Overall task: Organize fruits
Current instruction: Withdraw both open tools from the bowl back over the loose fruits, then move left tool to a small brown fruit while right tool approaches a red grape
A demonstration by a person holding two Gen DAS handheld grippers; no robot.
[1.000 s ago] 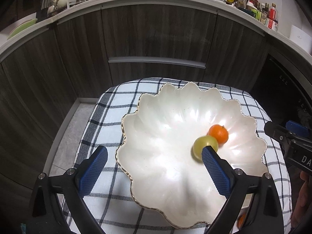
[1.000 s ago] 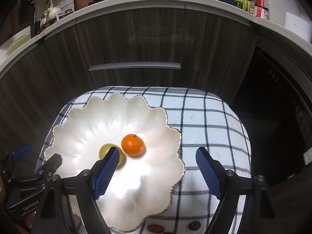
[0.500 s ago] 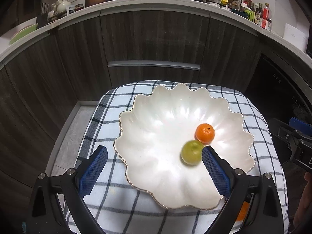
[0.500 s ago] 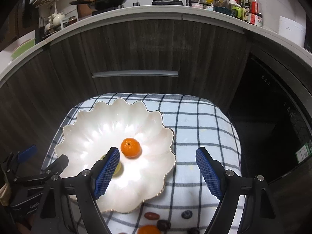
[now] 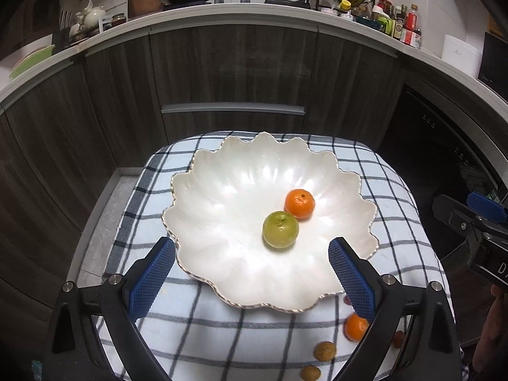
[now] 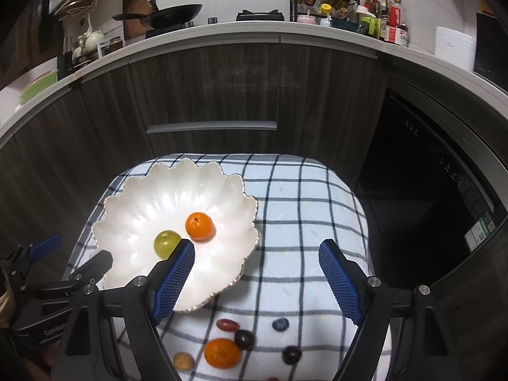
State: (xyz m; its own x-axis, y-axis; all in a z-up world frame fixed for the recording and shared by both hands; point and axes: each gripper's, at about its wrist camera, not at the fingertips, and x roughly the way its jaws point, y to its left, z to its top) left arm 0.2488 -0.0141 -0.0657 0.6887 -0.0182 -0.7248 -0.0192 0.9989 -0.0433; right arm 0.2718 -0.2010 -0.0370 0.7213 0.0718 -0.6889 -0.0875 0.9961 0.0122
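White scalloped bowl [image 5: 222, 197] sits mid-frame on checked cloth [image 5: 381, 171], holding 1 orange tangerine [image 5: 299, 203] touching 1 green fruit [image 5: 280, 229] just lower left of it. Left gripper [image 5: 250, 276] released, jaws wide, empty, low in frame over bowl's near rim. Right gripper [image 6: 257, 279] also released, empty, its left pad over the bowl. Loose fruit on cloth at bottom of right wrist view: second tangerine [image 6: 221, 353], dark grapes [image 6: 244, 339], blueberry [image 6: 280, 324]
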